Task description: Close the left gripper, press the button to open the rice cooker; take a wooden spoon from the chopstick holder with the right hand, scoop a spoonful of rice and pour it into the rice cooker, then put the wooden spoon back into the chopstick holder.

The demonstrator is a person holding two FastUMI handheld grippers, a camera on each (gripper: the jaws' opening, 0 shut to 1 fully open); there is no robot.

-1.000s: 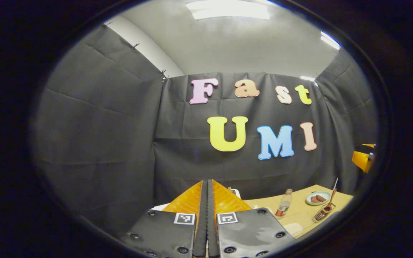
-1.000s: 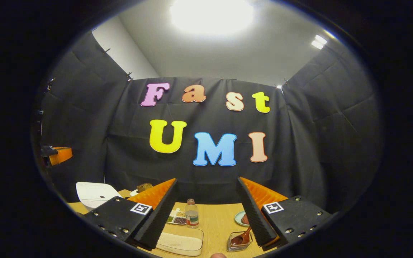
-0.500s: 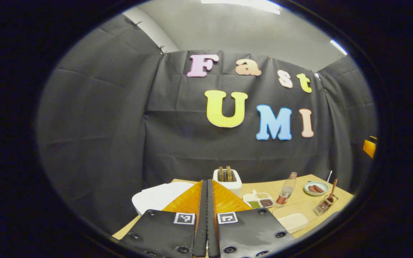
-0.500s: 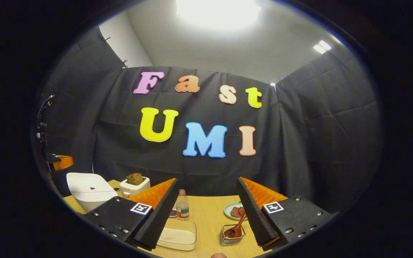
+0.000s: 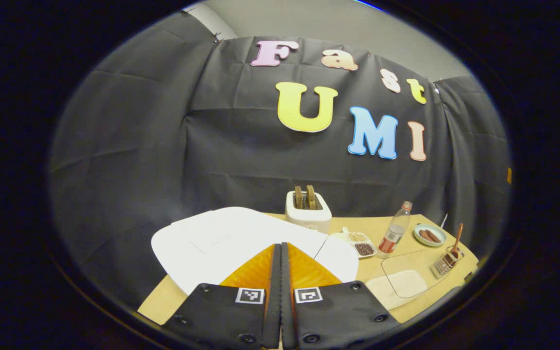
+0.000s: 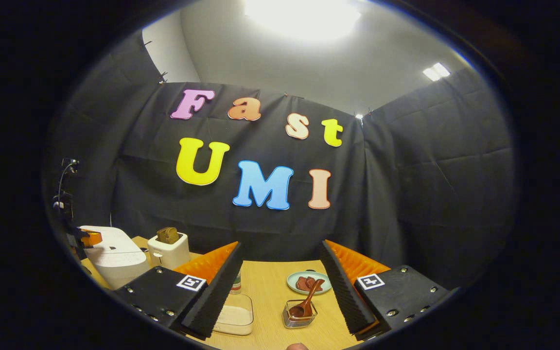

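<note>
Left to right: the left gripper (image 5: 280,253), fingers pressed together on nothing, hangs over the smooth white rice cooker (image 5: 221,238), its lid down; the right gripper (image 6: 280,265), fingers wide apart, frames a clear chopstick holder (image 6: 299,314) with the wooden spoon (image 6: 307,300) inside.

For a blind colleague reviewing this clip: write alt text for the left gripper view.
The left gripper, fingers shut together, hangs over the white rice cooker, whose lid is closed. Behind on the wooden table stand a toaster, a bottle, and the chopstick holder holding the wooden spoon.
</note>
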